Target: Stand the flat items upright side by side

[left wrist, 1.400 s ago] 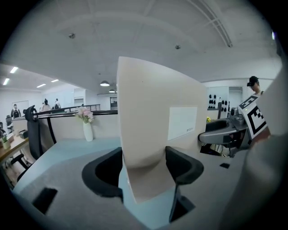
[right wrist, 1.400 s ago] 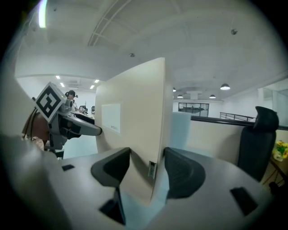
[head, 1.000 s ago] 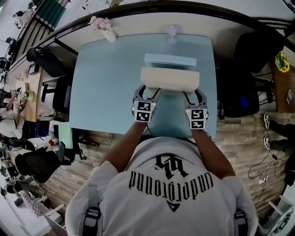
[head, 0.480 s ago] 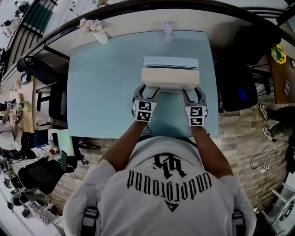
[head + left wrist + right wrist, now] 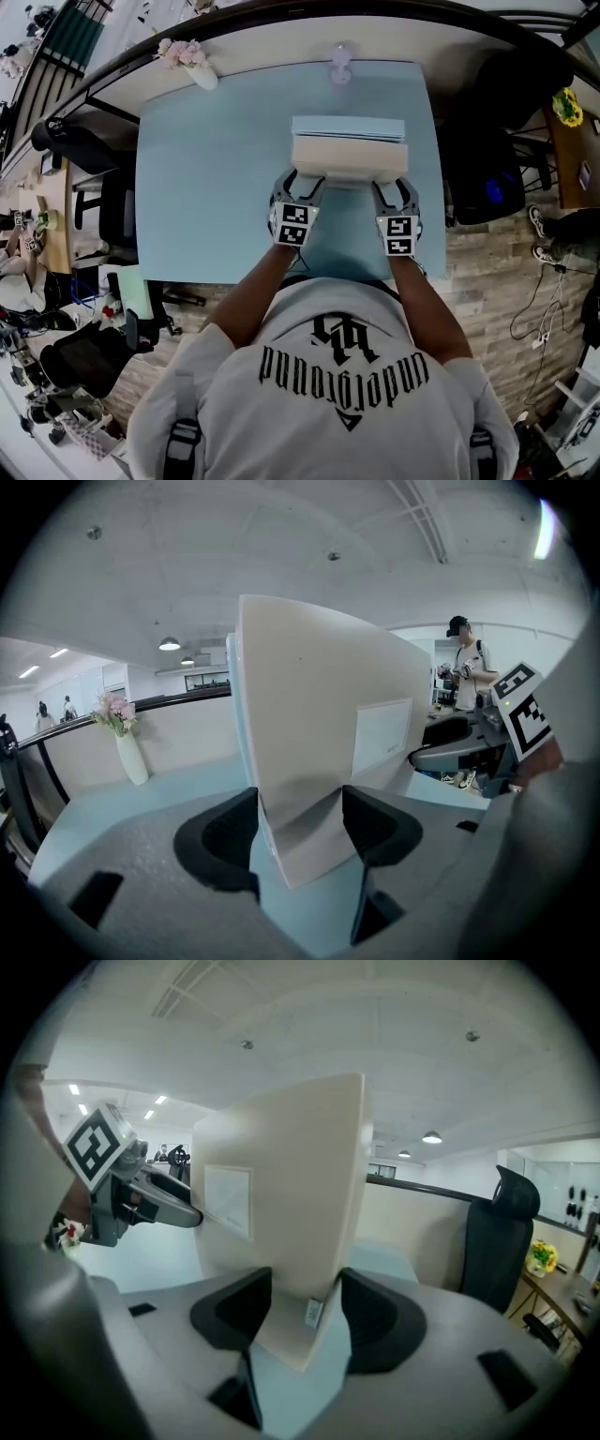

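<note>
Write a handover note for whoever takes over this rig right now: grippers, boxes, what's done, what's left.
The left gripper is shut on the left end of the cream box; its jaws have just been closing tighter on it.
The right gripper is shut on the right end.
The cream box is upright, just in front of the blue box, which stands on the table.
Done: blue box standing, cream box on edge beside it.
Left: probably seat it, check it stands, release. Table contact can't be told.

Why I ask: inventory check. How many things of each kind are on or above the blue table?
Flat boxes: 2 (beige cardboard box, pale blue box)
White vase of pink flowers: 1
Small lilac object, kind unclear: 1
Total: 4
</note>
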